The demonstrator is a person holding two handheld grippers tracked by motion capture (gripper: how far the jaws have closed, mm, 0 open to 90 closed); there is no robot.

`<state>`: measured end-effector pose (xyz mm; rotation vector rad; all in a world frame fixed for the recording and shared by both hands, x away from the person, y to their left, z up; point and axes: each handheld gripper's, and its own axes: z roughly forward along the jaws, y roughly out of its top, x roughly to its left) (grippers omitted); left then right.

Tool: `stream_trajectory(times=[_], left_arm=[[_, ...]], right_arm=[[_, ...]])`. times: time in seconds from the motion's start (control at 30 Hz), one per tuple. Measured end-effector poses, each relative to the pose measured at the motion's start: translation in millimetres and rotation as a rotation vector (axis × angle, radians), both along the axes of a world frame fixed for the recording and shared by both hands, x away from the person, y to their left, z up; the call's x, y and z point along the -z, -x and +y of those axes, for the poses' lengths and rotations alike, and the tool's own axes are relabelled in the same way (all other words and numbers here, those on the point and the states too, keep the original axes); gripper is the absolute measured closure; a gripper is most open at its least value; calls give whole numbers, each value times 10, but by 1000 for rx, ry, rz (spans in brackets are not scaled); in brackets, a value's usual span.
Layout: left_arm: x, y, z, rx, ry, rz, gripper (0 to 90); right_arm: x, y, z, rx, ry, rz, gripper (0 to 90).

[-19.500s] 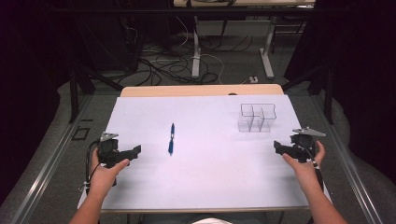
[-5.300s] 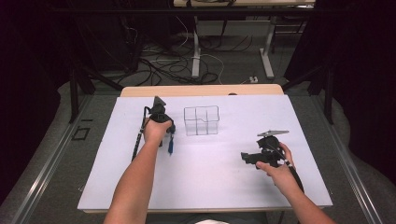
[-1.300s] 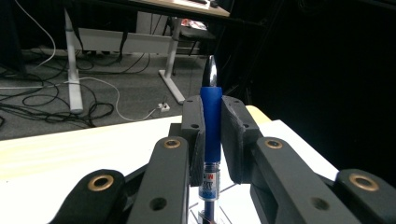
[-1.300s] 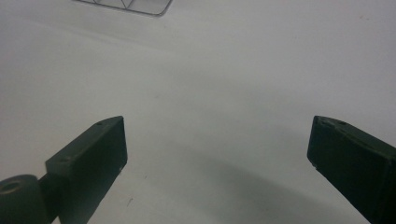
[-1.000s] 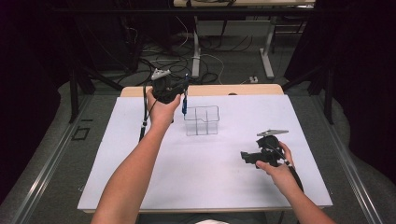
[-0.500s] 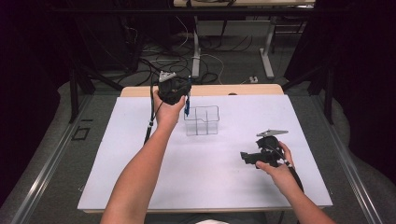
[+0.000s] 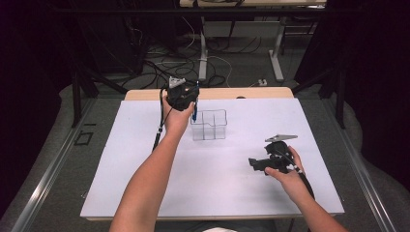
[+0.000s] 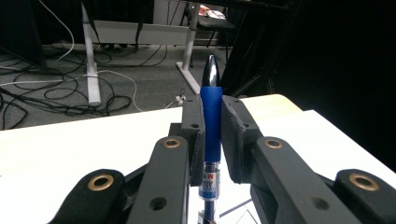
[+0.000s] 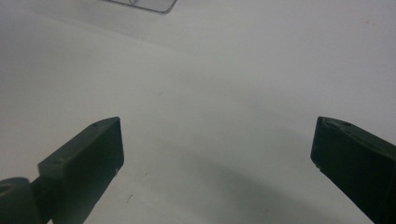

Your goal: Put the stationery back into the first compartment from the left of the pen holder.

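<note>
Left forearm stretched far forward across the white table point(image 7: 145, 193), hand raised over its far edge. Left gripper point(image 7: 195, 102) held high there, just above and behind the left rear corner of the clear box point(image 7: 209, 124). Jaws pressed onto the blue pen point(image 7: 194, 108) – clamped on its rubber grip, seen close in the left gripper view point(image 8: 211, 121). Pen held upright, dark tip up past the jaws in that view, barrel hanging down toward the box in the high view. Lower end of the pen cut off at the bottom of the left gripper view; could not tell whether it reached inside the box or hung just at the rim. Small label on the barrel too blurred to read.

Right forearm brought in from the lower right, hand resting low near the right front part of the table. Right gripper point(image 7: 258, 163) pointed left, well apart from the box. Jaws spread wide, bare table surface between them in the right gripper view point(image 9: 215, 154) – nothing pinched. Only a corner of the clear box point(image 9: 140, 5) caught at the top edge of that view, the rest cut off.

Box dividers faint against the white sheet; compartment count hard to make out.
</note>
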<state>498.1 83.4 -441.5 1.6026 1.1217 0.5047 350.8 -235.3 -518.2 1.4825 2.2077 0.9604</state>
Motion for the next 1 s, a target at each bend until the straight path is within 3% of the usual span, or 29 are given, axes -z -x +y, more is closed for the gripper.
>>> stream_trajectory(times=[0.47, 0.73, 1.0], left_arm=[[159, 41, -6, 10, -20, 26, 801], [180, 62, 34, 9, -9, 68, 789], [102, 111, 98, -3, 10, 75, 659]], right_arm=[[12, -3, 12, -7, 5, 0, 20], [15, -5, 9, -7, 8, 0, 19], [14, -5, 11, -8, 8, -2, 19]])
